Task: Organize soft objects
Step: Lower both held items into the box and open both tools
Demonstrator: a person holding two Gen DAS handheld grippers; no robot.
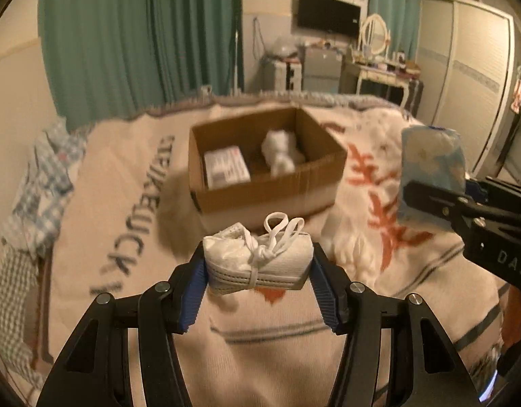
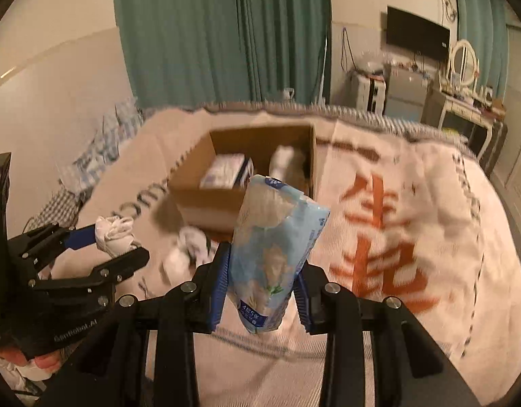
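Note:
My left gripper is shut on a white bundle of face masks tied with its ear loops, held above the bed in front of an open cardboard box. The box holds a white packet and a white soft lump. My right gripper is shut on a light blue tissue pack, held upright before the box. The right gripper with the pack also shows in the left wrist view. The left gripper with the mask bundle shows in the right wrist view.
The box stands on a cream blanket with red and black lettering. A white soft item lies on the blanket by the box. Checked cloth lies at the bed's left edge. Green curtains, a dresser and a wardrobe stand behind.

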